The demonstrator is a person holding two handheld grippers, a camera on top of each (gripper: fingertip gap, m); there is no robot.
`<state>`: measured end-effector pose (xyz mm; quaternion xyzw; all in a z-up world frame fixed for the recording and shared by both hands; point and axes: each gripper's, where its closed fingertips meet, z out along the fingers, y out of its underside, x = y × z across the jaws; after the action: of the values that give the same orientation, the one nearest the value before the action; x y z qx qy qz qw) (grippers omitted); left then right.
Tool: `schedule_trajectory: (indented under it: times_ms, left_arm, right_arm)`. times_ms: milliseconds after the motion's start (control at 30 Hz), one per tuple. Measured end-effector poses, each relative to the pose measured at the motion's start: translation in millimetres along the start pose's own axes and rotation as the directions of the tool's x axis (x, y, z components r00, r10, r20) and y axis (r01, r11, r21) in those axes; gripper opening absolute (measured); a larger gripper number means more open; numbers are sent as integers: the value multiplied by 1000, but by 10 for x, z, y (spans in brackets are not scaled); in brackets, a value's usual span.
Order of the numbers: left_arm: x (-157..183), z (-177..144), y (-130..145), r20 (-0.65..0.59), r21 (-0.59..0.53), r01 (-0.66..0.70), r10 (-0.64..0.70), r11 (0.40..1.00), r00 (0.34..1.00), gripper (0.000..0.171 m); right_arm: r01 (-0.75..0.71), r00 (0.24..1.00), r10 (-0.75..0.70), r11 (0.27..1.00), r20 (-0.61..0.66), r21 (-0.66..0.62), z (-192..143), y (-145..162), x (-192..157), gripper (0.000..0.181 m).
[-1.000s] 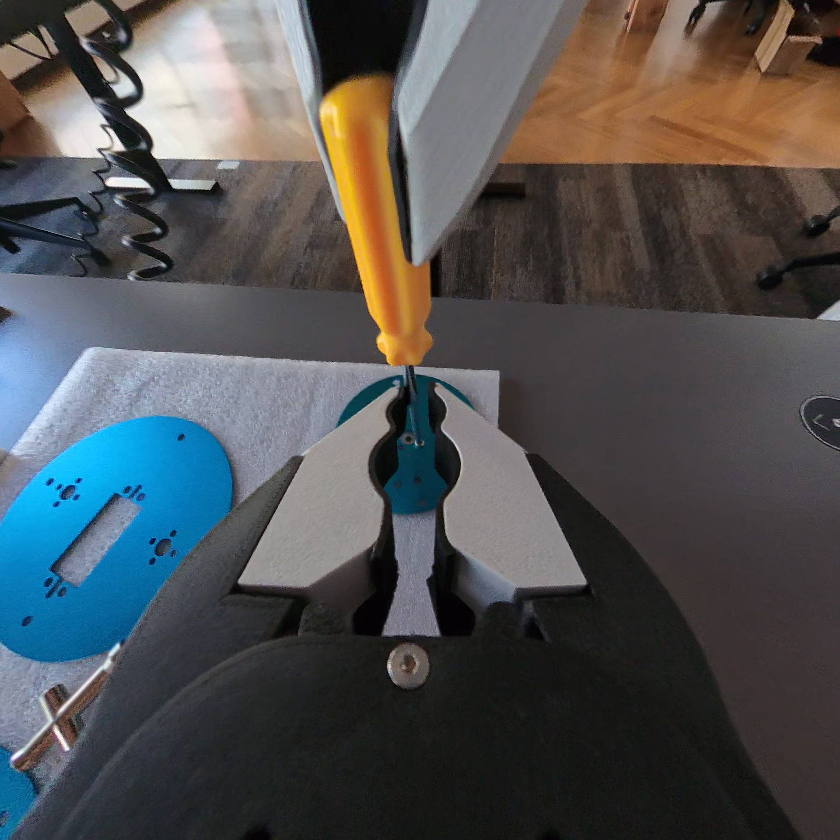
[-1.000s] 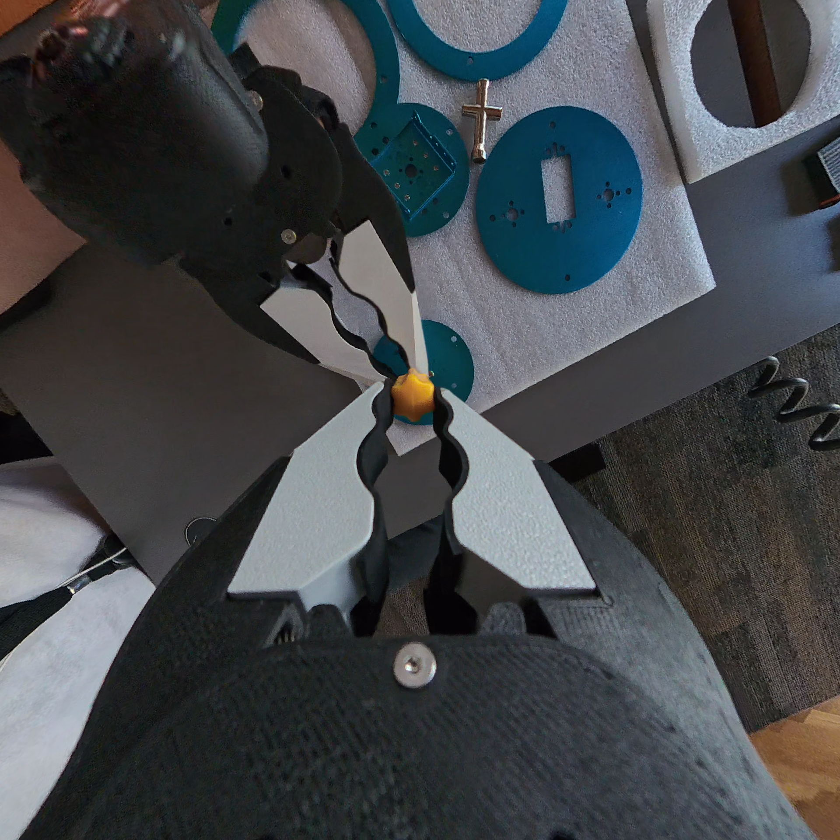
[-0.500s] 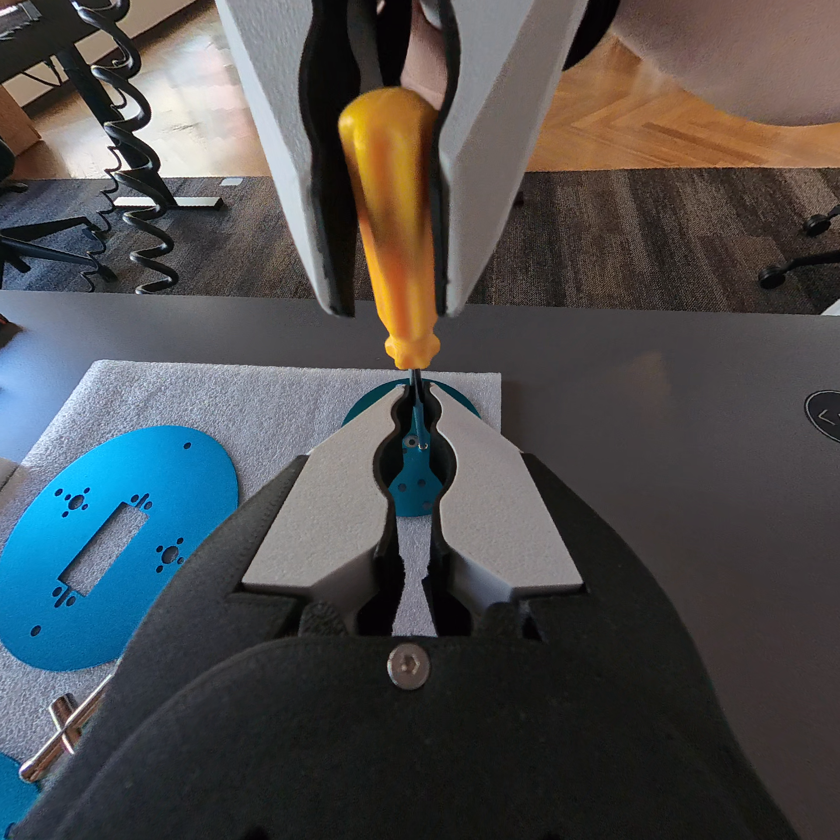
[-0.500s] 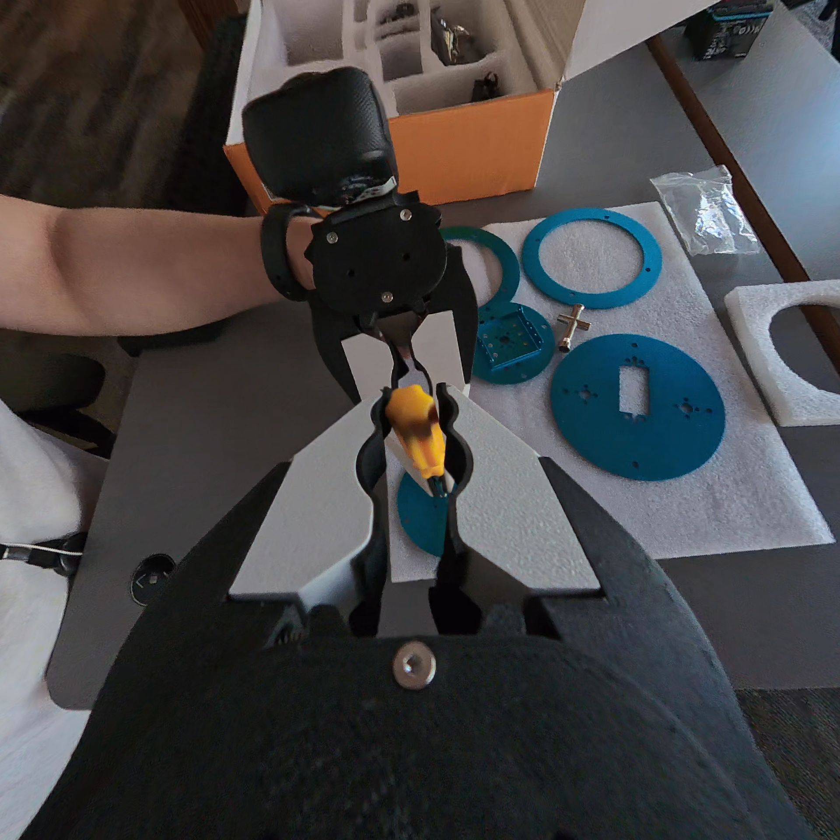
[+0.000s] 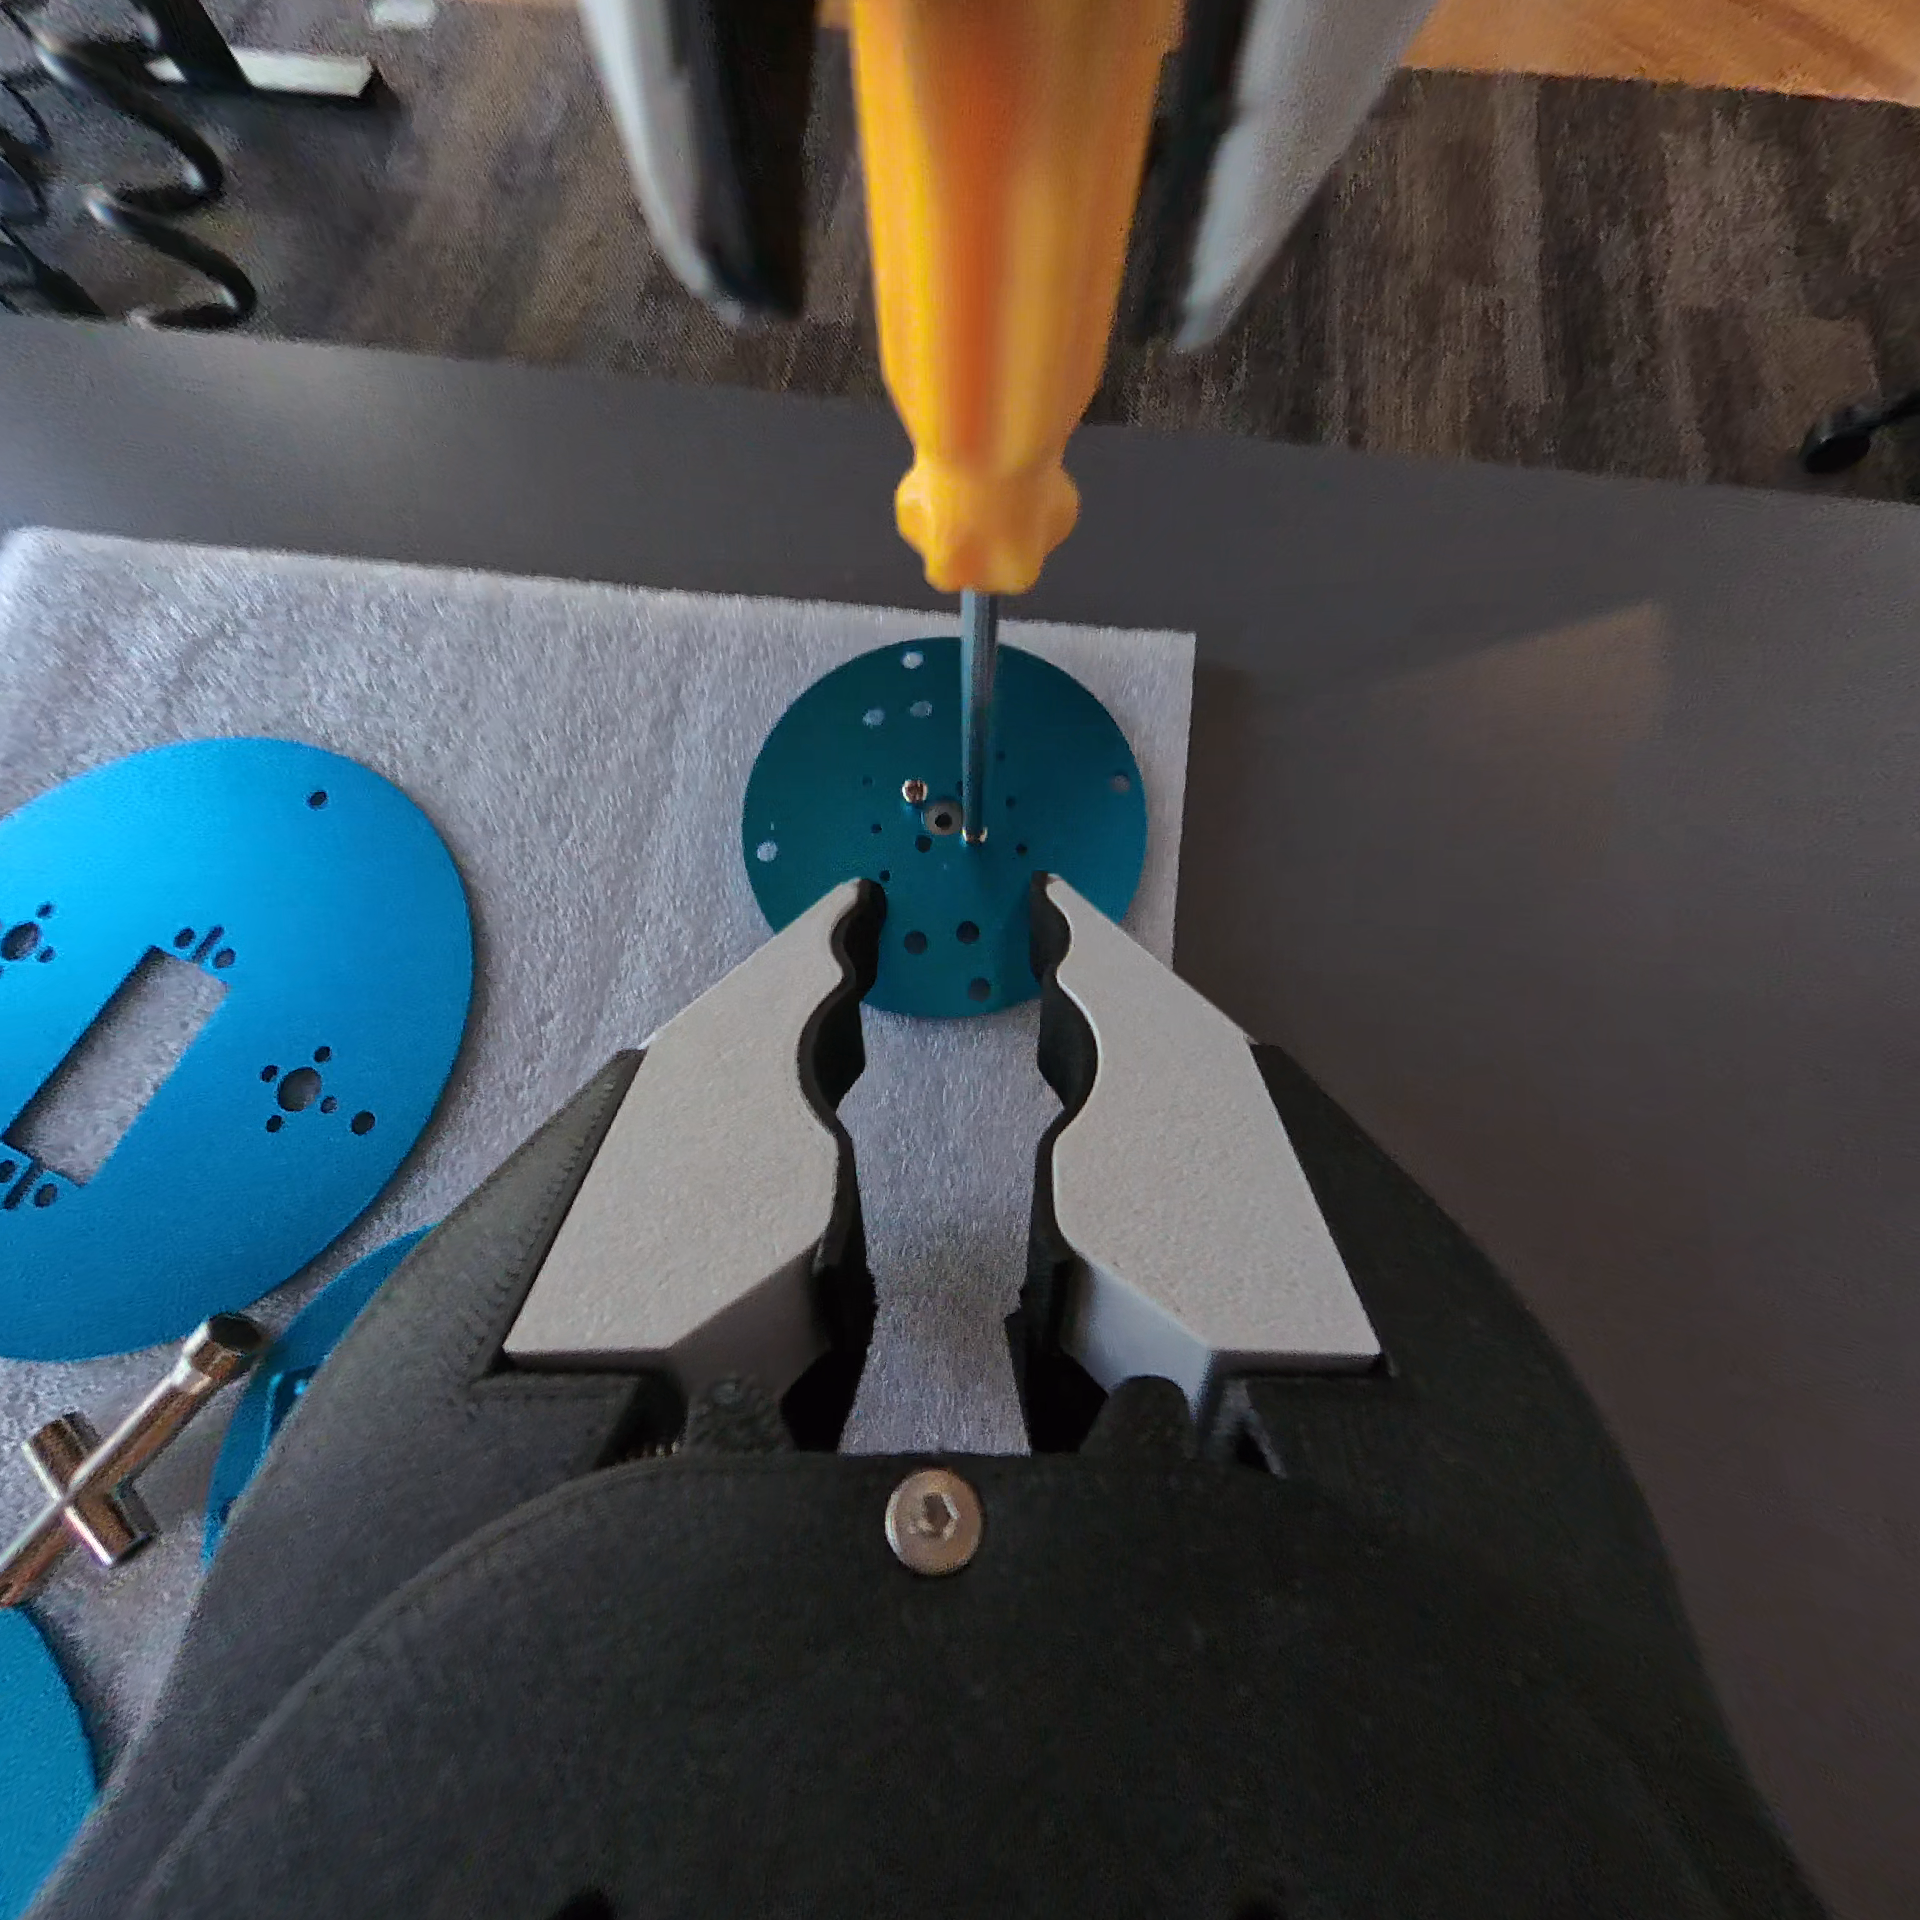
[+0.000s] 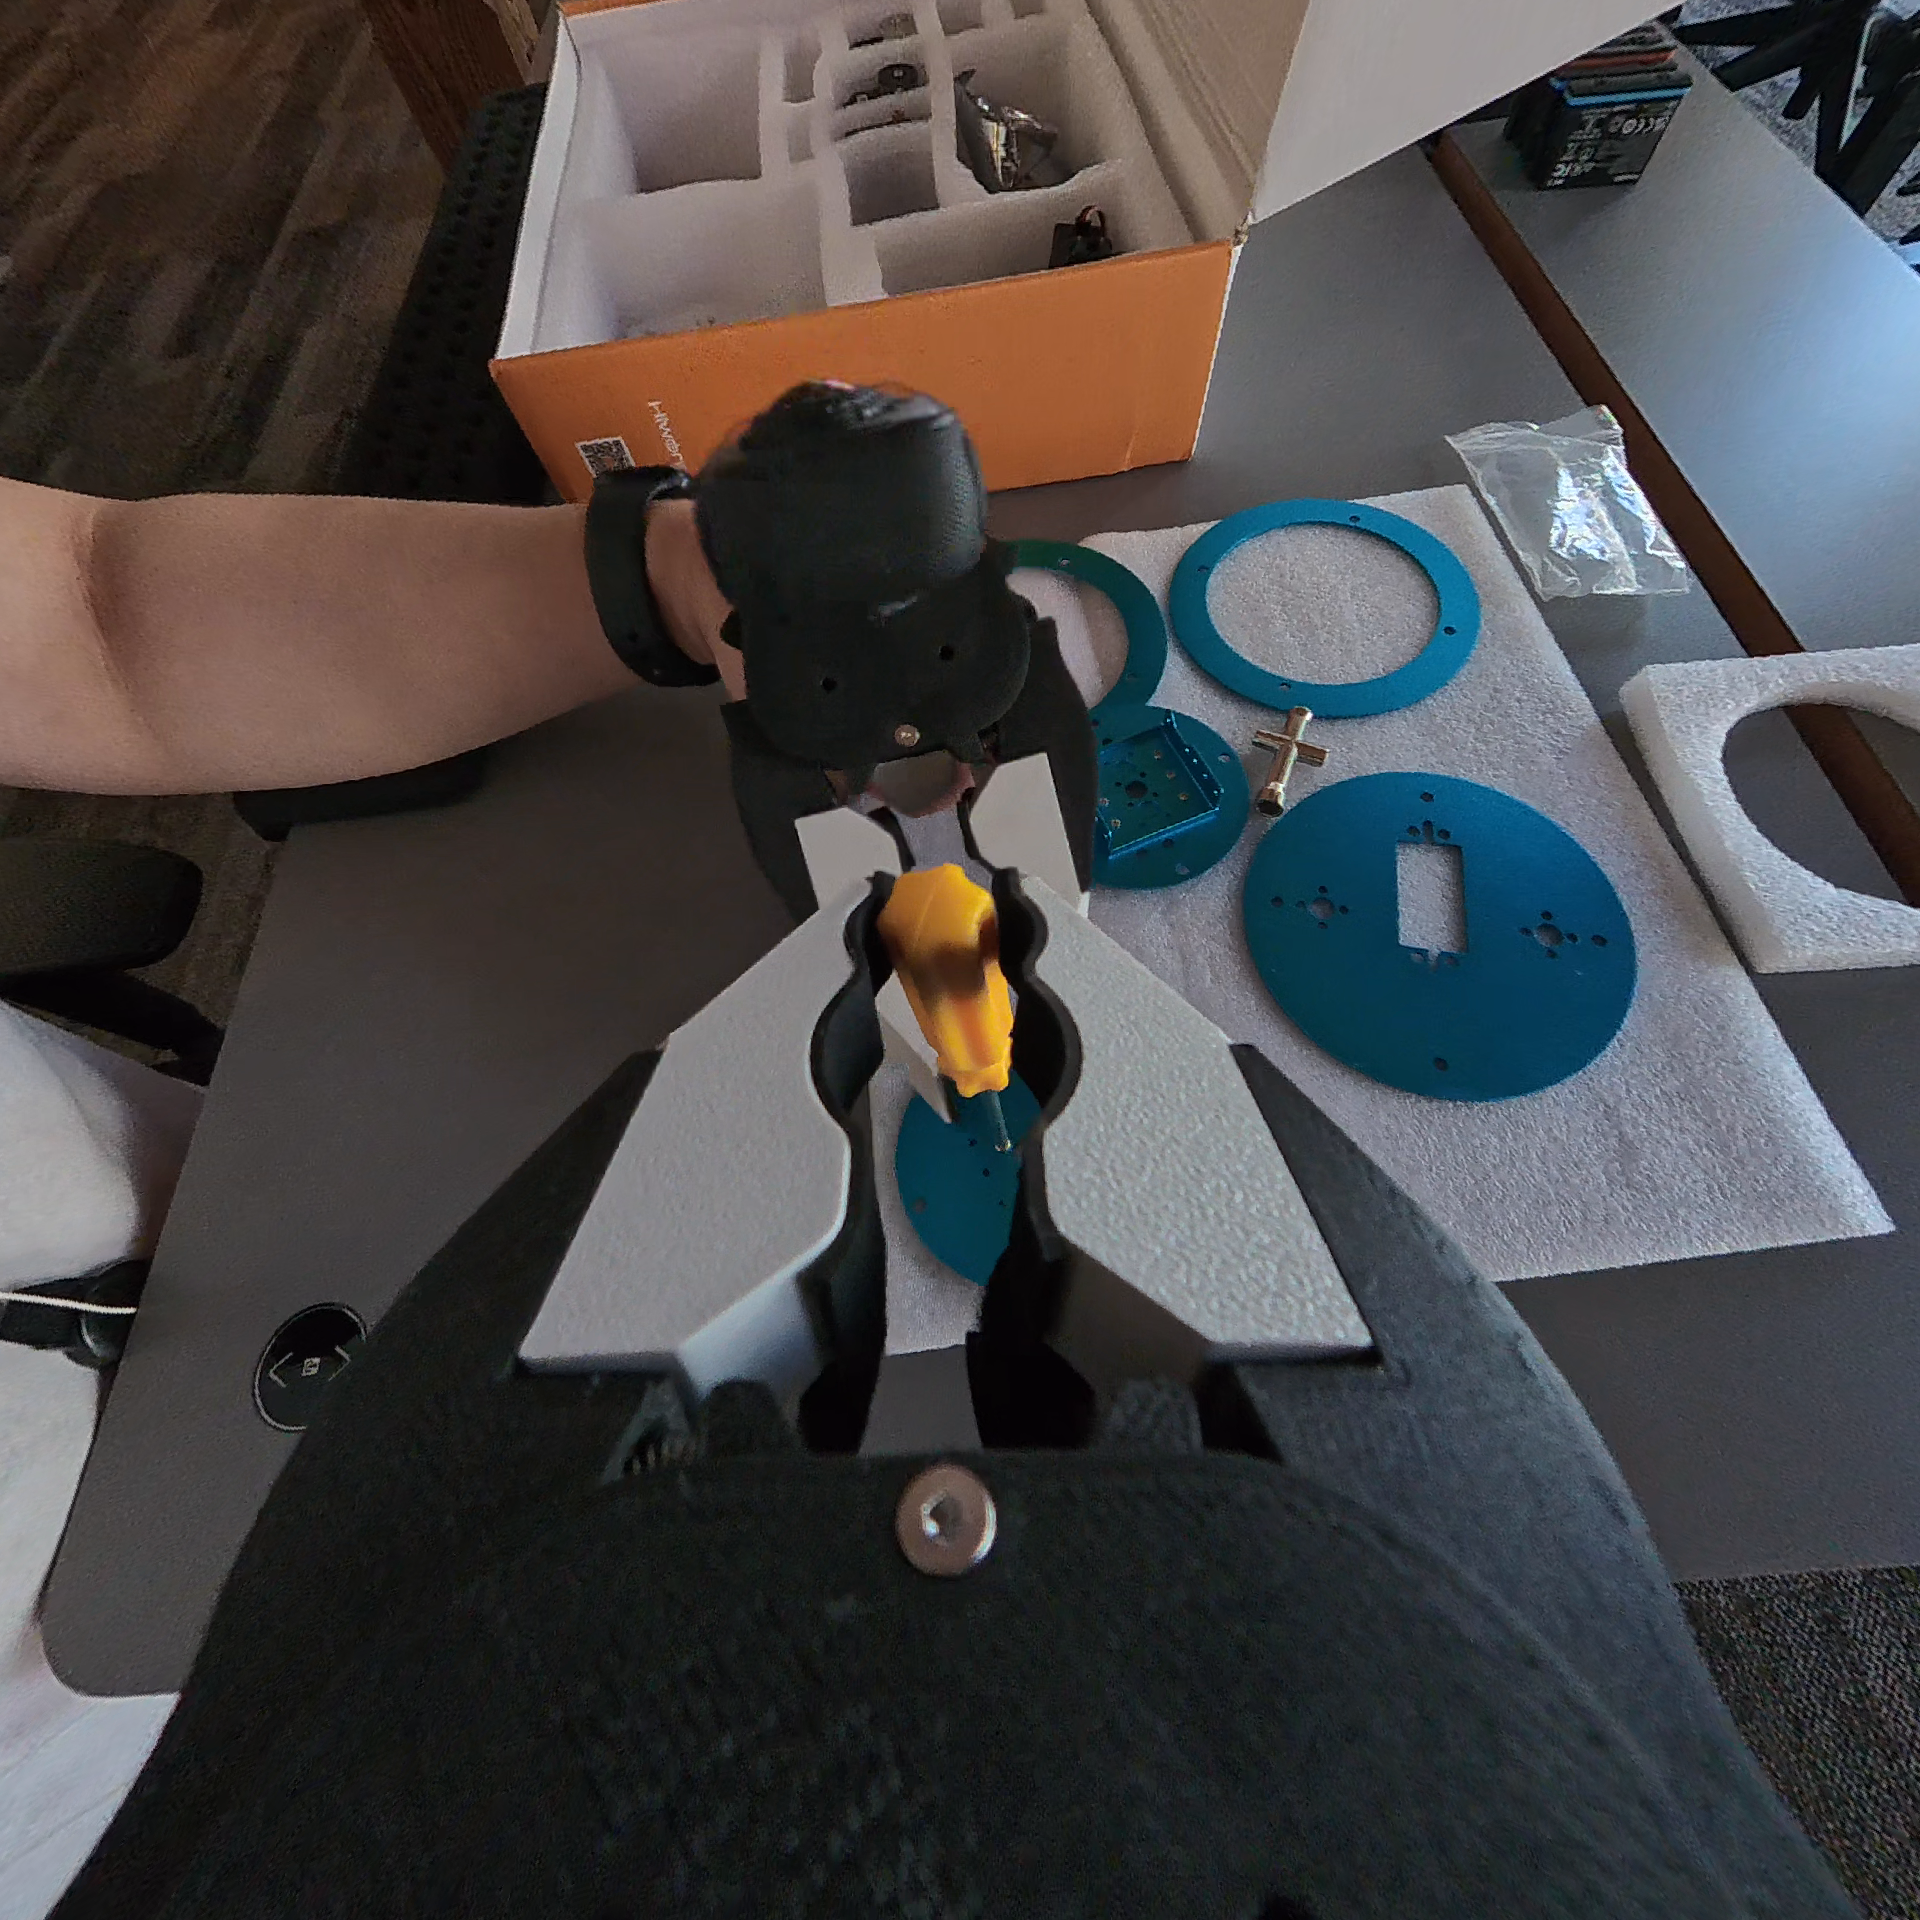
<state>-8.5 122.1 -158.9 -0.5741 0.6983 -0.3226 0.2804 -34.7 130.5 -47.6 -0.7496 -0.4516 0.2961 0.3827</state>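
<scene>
Our right gripper [image 6: 935, 940] is closed on the yellow handle of a small screwdriver [image 6: 951, 997], whose thin shaft slants down so its tip sits on a tiny screw [image 5: 975, 833] near the middle of the small round blue plate [image 5: 940, 831]. Our left gripper [image 5: 951, 899] is open about a finger-gap wide and holds nothing; its fingertips reach over the near edge of that plate, which lies on the white foam sheet [image 5: 520, 707] at the corner nearest the bench [image 5: 1558, 935] edge. To work well here, we judge the shaft should stand square over the screw head with light downward pressure, the plate kept from spinning. Around us lie the large blue disc [image 6: 1439, 935] with a rectangular slot, 2 blue rings [image 6: 1325, 608], a cross-shaped metal wrench [image 6: 1286, 758], a boxed blue bracket [image 6: 1164, 800] and an orange box [image 6: 883, 353].
</scene>
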Motion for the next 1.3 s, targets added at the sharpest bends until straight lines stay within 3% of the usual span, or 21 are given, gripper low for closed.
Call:
schedule_trajectory:
  times_ms: [233,433,567,800,1000,1167,1300]
  left_arm:
    - [-2,20,-14,23,1,-4,4,1000,1000,26]
    - [-5,28,-12,22,-2,6,-6,1000,1000,25]
    - [-9,27,-16,24,1,5,-5,1000,1000,24]
    - [-12,31,-21,40,1,-11,11,1000,999,23]
    - [-38,-1,-6,34,0,15,-15,1000,999,25]
    - [-266,-246,2,91,52,182,-186,982,978,31]
    - [-336,-255,140,79,9,366,-365,931,927,34]
  right_arm:
    - [-9,998,11,1000,-66,25,19,-13,30,20]
    - [-128,896,157,987,-414,97,-138,38,293,19]
    - [-65,841,116,991,-529,114,-123,12,223,19]
    - [-27,828,69,996,-557,84,-63,-28,226,19]
    - [33,863,-18,999,-506,21,-7,-54,174,19]
    - [6,878,24,998,-477,61,-115,0,247,20]
    - [-46,908,102,988,-407,146,-231,55,283,19]
